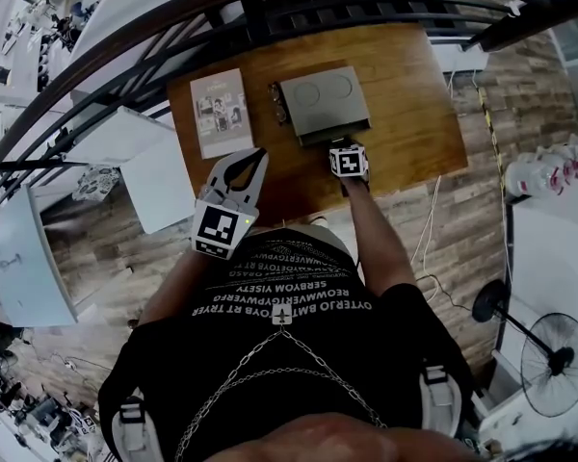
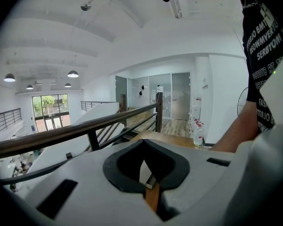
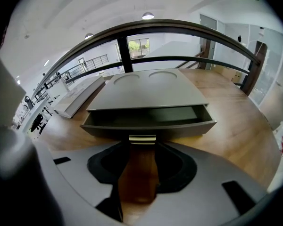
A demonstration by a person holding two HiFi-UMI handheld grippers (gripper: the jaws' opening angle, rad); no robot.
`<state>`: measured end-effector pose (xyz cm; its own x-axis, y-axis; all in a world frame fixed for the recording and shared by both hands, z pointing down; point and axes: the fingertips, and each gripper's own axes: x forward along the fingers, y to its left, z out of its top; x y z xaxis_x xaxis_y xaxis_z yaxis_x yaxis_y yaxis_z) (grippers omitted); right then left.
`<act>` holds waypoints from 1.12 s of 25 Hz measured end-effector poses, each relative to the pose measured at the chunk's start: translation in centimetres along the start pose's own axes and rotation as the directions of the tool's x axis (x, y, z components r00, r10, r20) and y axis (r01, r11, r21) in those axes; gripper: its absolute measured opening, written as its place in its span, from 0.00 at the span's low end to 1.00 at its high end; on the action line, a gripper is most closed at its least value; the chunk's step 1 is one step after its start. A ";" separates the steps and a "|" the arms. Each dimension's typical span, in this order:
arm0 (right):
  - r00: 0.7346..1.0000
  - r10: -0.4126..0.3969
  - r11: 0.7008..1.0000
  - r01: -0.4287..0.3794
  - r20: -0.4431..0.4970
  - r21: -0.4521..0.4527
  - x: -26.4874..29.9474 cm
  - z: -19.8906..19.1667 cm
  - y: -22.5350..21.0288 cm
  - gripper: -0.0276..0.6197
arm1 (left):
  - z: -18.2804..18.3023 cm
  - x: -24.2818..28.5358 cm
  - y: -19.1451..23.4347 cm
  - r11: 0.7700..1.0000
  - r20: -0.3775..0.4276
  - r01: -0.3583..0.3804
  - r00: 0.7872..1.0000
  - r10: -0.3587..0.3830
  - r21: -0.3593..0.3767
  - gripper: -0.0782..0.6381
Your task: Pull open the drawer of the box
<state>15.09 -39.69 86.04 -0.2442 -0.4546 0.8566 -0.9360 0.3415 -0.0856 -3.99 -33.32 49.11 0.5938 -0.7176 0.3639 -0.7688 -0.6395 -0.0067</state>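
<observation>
A flat grey box (image 1: 323, 99) lies on the wooden table (image 1: 414, 114). In the right gripper view the box (image 3: 146, 91) fills the middle, and its drawer (image 3: 148, 119) stands pulled partly out, showing a dark empty inside. My right gripper (image 3: 142, 144) sits at the drawer front, with its jaws closed on the small metal handle (image 3: 142, 139). The head view has the right gripper (image 1: 337, 144) at the box's near edge. My left gripper (image 1: 243, 162) hovers over the table's near left part, beside the box, shut and holding nothing. Its own view faces the railing and room, with the left gripper (image 2: 144, 161) low in the middle.
A thin book (image 1: 220, 112) lies left of the box, and a small dark object (image 1: 278, 104) sits between them. A dark railing (image 1: 173, 12) runs along the table's far side. A floor fan (image 1: 556, 359) and white cabinets stand to the right.
</observation>
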 end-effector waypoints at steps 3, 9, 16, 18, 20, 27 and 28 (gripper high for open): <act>1.000 -0.001 1.000 0.001 -0.011 -0.003 -0.3 -0.7 0.0 0.29 | 0.1 -0.4 -0.4 1.000 0.007 -0.004 1.000 0.004 0.004 0.12; 1.000 0.004 1.000 -0.004 -0.022 0.000 -1.0 -1.7 0.0 0.29 | 0.2 -1.0 -0.9 1.000 0.017 -0.017 1.000 0.017 -0.001 0.12; 0.999 0.011 1.000 -0.012 -0.035 -0.002 -1.8 -3.4 0.0 0.29 | 0.4 -1.6 -2.2 1.000 0.031 -0.022 0.999 0.022 0.005 0.12; 0.999 0.013 1.000 -0.013 -0.040 -0.003 -2.1 -3.9 0.2 0.29 | 0.4 -2.1 -2.4 1.000 0.035 -0.027 0.999 0.027 0.003 0.12; 0.999 0.015 1.000 -0.015 -0.041 -0.005 -2.5 -4.2 0.3 0.29 | 0.5 -2.3 -2.7 1.000 0.036 -0.030 0.999 0.030 0.003 0.12; 0.999 0.021 1.000 -0.022 -0.050 -0.006 -2.9 -5.4 0.2 0.29 | 0.1 -2.9 -3.7 0.999 0.038 -0.041 0.998 0.041 0.001 0.12; 0.998 0.023 1.000 -0.023 -0.053 -0.005 -3.0 -5.6 0.3 0.29 | 0.1 -3.0 -3.8 0.999 0.038 -0.043 0.998 0.043 0.000 0.12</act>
<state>17.01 -33.61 86.32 -0.2519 -0.4026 0.8800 -0.9287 0.3562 -0.1029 -2.81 -28.77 47.93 0.5687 -0.7543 0.3280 -0.7936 -0.6080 -0.0223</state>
